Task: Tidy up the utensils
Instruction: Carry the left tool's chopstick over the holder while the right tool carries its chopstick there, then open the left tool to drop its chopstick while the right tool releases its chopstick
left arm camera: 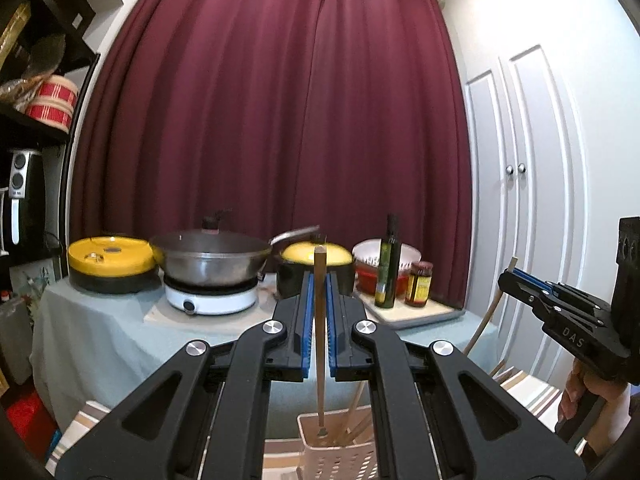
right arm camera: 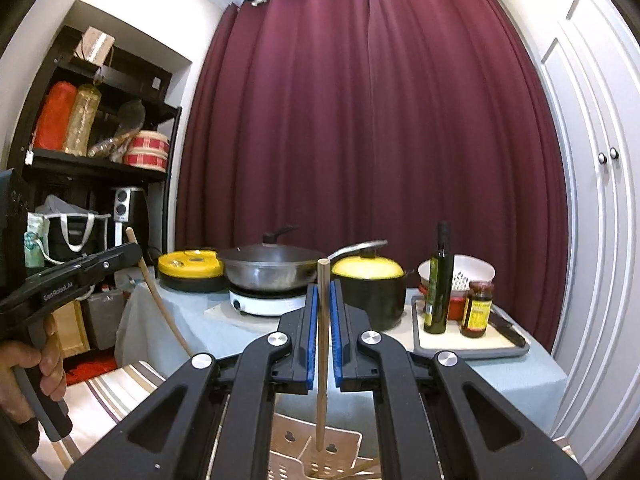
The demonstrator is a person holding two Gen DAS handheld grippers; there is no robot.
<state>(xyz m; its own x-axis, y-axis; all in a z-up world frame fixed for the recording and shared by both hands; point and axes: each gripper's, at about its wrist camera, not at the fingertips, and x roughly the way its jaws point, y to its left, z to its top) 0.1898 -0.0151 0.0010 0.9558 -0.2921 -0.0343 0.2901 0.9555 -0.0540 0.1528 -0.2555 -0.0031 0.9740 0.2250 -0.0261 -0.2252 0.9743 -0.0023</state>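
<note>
My left gripper (left arm camera: 320, 280) is shut on a straight wooden chopstick (left arm camera: 319, 344) that stands upright. Its lower end dips into the beige perforated utensil holder (left arm camera: 340, 460) right below, where other sticks (left arm camera: 357, 408) lean. In the right wrist view my right gripper (right arm camera: 324, 286) is shut on a second wooden chopstick (right arm camera: 322, 380), its lower tip just inside the same holder (right arm camera: 288, 464). Each view shows the other gripper: the right one (left arm camera: 510, 276) at the right, the left one (right arm camera: 134, 250) at the left, each held by a hand and each with its stick (right arm camera: 164, 312) slanting down.
Behind stands a table with a pale blue cloth (left arm camera: 100, 320) carrying a wok on a white cooker (left arm camera: 212, 264), yellow-lidded pots (left arm camera: 110, 260), an oil bottle (left arm camera: 388, 268) and jar (left arm camera: 418, 284) on a tray. The holder sits on a striped cloth (right arm camera: 112, 392). Shelves lie left, white cupboard doors right.
</note>
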